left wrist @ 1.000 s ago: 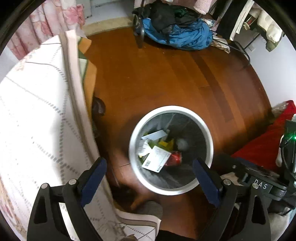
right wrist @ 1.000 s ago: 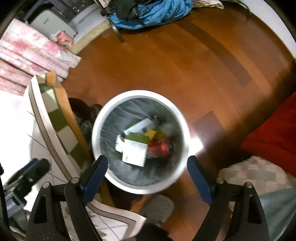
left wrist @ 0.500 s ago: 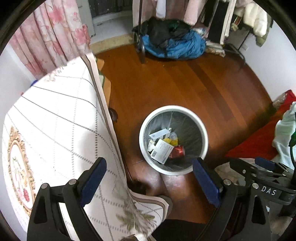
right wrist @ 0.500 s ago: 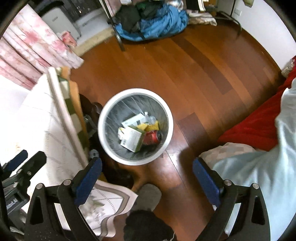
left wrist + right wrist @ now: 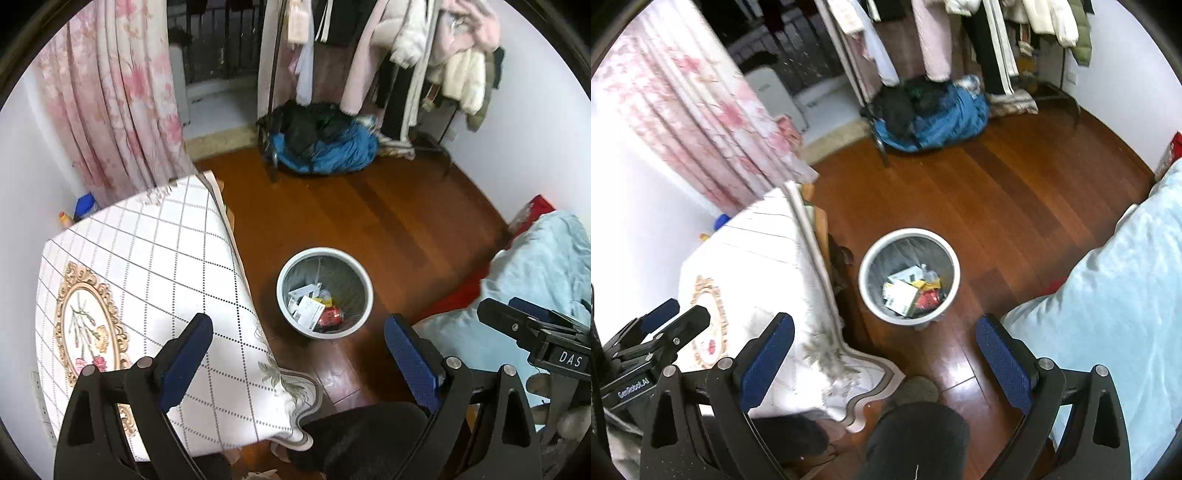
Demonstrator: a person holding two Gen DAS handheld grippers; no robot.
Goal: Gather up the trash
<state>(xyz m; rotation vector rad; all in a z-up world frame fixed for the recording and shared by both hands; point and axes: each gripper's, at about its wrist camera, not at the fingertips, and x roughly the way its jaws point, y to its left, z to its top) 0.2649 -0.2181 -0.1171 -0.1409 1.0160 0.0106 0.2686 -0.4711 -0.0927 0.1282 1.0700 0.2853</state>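
Trash lies already down in the round grey wastebasket (image 5: 321, 252): a white carton (image 5: 308, 308), a red wrapper (image 5: 330, 321) and some yellow scraps, all on the bottom of the liner. Stands on the wooden floor (image 5: 369, 206) just beside the hanging corner of the checked tablecloth (image 5: 147, 277), probably so that waste from the table can be dropped in without walking.

Left gripper (image 5: 295, 332): both blue pads wide apart, nothing between them, held high and looking down on the bin. Right gripper (image 5: 884, 325): likewise spread and empty, beside the left one and near the pale blue bedding (image 5: 1108, 295). Held up and open like this most likely because no piece is in hand and a wider look over the room is wanted.

No loose litter visible on the floor or on the tablecloth in either view; seems therefore near the end of the job, or in need of a search elsewhere. Farther off, a blue jacket (image 5: 325, 151) heaped under the clothes rack (image 5: 273, 74), not trash by the look. Below the grippers, a dark trouser leg (image 5: 916, 439) of the person, close to the bin.
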